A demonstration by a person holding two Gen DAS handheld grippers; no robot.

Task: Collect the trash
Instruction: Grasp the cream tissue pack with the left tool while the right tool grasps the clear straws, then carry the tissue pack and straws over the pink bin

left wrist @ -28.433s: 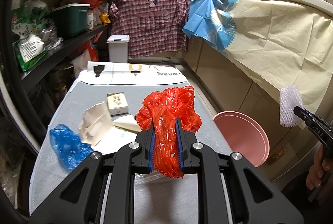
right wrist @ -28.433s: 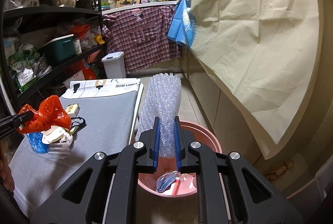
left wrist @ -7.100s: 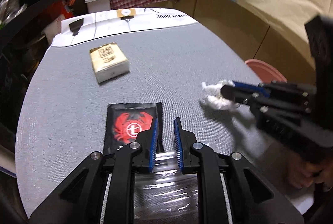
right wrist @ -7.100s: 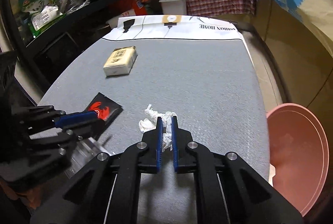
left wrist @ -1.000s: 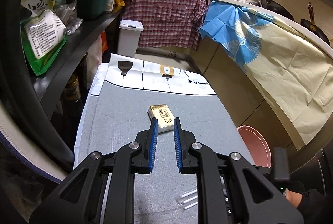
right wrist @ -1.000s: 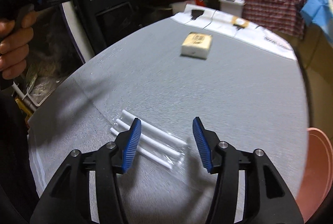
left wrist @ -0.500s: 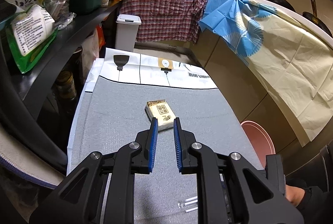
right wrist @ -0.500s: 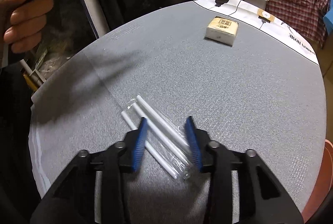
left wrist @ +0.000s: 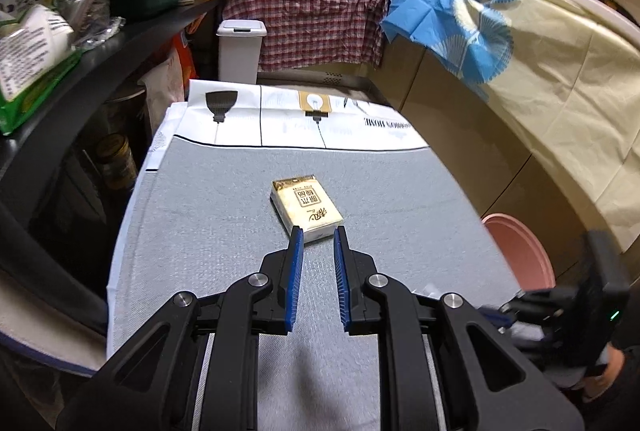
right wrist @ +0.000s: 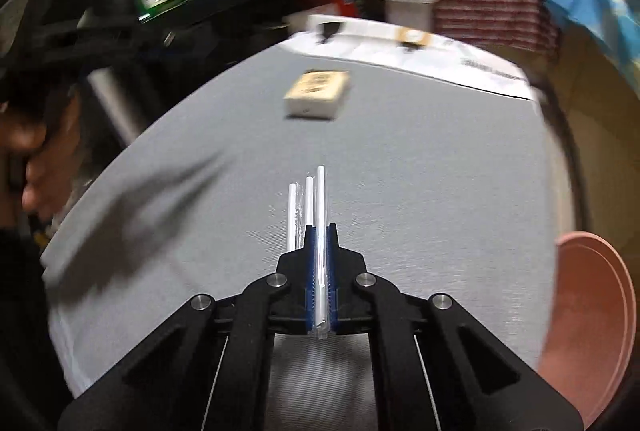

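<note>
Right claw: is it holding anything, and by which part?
Yes. The right claw is shut on the clear pack of white straws, gripping its near end; the far ends stick out ahead.

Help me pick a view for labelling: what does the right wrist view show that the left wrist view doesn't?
Only the right wrist view shows the straws, clamped in the shut right gripper. Only the left wrist view shows the left gripper, jaws slightly apart with nothing between them, just short of the tissue pack. Both show the tissue pack, the grey table, the pink bin and the white bin.
</note>
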